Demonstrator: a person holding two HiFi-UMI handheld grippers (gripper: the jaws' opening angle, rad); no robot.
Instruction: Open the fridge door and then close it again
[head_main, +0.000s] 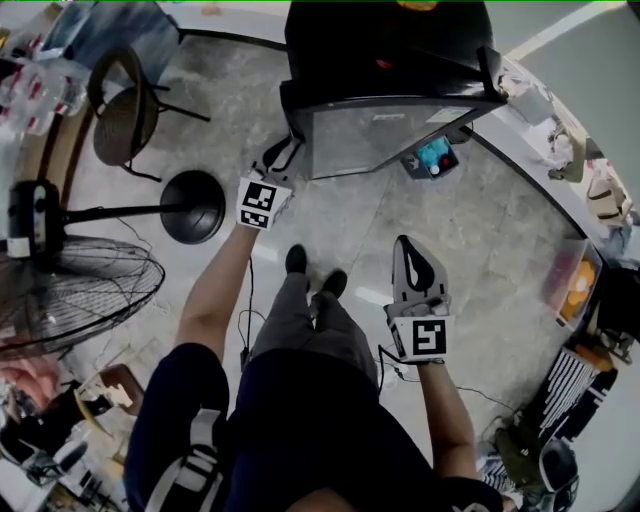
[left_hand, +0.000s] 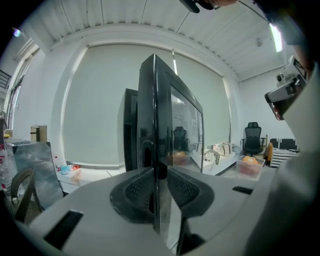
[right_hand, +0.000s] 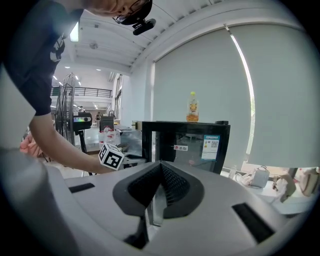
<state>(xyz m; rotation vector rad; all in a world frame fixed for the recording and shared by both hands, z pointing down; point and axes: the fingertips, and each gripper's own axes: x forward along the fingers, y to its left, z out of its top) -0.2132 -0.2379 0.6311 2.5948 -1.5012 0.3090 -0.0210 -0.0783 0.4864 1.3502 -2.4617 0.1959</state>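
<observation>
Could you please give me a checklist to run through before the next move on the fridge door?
1. Left tool gripping the fridge door by its edge: ok, a pad lies against each face.
2. Door away from the cabinet: ok, it appears ajar; how far, cannot tell.
3. Right tool shut, empty and apart from the door: ok.
4. Bottle upright on top of the cabinet: ok.
5. Fan base out of the door's swing: ok, it sits off to the side, apart from the door.
</observation>
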